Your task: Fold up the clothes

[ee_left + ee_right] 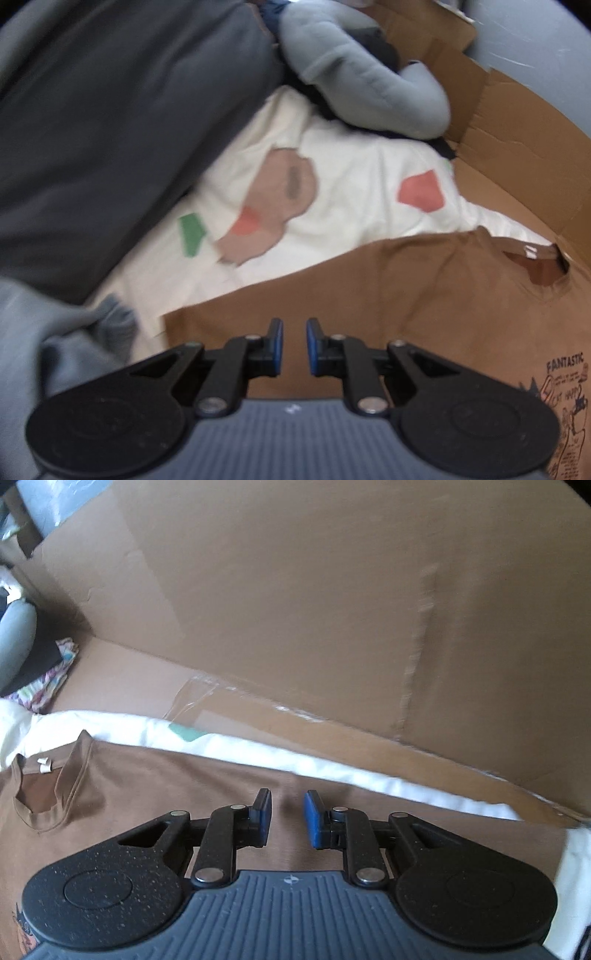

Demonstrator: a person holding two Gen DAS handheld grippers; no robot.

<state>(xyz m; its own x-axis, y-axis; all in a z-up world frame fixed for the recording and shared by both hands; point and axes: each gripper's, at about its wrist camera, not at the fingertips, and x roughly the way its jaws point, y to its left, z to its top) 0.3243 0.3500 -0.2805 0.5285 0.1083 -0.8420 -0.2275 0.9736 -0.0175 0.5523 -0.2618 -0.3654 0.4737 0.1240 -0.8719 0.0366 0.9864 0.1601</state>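
Because the brown T-shirt lies spread flat on a white printed garment inside the cardboard box, collar toward 1 o'clock in your left view, your left gripper and right gripper hover over it, narrowly parted and empty (ready to pinch fabric).

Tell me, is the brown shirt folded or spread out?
Spread out: the brown shirt lies flat over the white cloth, collar open, no fold showing.
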